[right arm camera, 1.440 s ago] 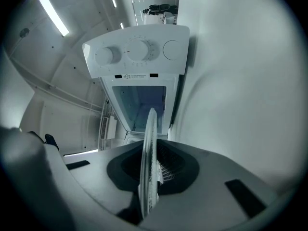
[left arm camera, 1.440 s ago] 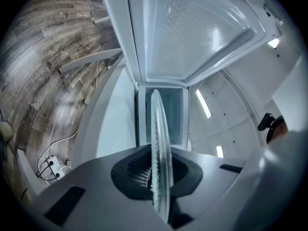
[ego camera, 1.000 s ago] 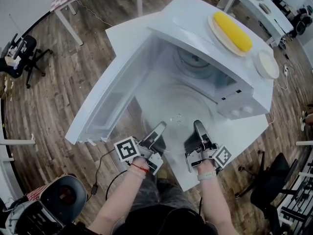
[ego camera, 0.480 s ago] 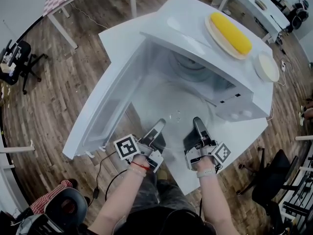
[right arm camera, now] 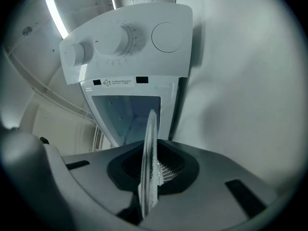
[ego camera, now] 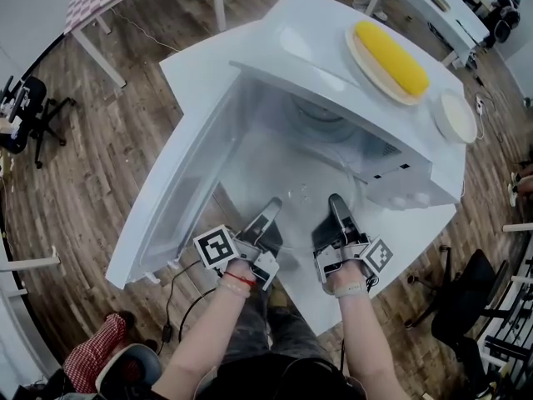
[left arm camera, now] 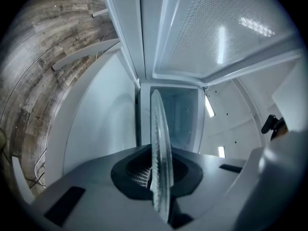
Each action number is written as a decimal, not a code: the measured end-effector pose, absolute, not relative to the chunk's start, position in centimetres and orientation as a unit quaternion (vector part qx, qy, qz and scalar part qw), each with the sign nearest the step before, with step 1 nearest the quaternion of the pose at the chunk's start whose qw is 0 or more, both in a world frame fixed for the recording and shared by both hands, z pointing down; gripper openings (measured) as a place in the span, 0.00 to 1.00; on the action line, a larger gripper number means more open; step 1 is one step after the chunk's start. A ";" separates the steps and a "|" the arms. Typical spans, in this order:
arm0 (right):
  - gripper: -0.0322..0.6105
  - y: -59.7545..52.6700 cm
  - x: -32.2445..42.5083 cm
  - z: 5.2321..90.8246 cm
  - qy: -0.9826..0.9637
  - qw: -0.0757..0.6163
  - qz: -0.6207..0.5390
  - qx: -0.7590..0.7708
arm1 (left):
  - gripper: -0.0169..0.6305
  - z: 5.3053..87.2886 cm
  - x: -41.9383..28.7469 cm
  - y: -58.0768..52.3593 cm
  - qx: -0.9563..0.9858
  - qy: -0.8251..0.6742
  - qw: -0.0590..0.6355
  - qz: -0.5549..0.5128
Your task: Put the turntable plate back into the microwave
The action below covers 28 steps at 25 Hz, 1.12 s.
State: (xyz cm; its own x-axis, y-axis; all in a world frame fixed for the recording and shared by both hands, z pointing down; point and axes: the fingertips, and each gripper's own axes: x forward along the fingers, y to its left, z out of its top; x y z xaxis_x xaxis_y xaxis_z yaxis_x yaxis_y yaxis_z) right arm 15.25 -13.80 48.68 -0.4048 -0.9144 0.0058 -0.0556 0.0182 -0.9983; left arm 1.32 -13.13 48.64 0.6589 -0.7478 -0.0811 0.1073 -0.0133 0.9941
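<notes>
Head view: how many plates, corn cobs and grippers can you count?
Yellow corn cob: 1
Plates: 3 (clear glass turntable plate, cream plate under the cob, small cream round plate)
Grippers: 2 (left gripper, right gripper)
Total: 6

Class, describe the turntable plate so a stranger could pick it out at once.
Find the white microwave, door open. At its mouth, the left gripper and right gripper pinch the turntable plate by its near edge. It is clear glass, unlike the two opaque plates on top.
</notes>
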 end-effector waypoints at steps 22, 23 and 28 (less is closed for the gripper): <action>0.11 -15.9 15.6 49.2 0.599 0.378 -0.577 -0.407 | 0.07 48.9 1.9 -16.5 0.631 -0.256 0.659 -0.321; 0.11 -15.9 15.5 49.2 0.599 0.377 -0.578 -0.406 | 0.07 48.9 1.8 -16.7 0.629 -0.257 0.659 -0.323; 0.11 -15.6 15.2 49.1 0.602 0.377 -0.580 -0.398 | 0.07 49.0 1.6 -17.7 0.621 -0.265 0.657 -0.335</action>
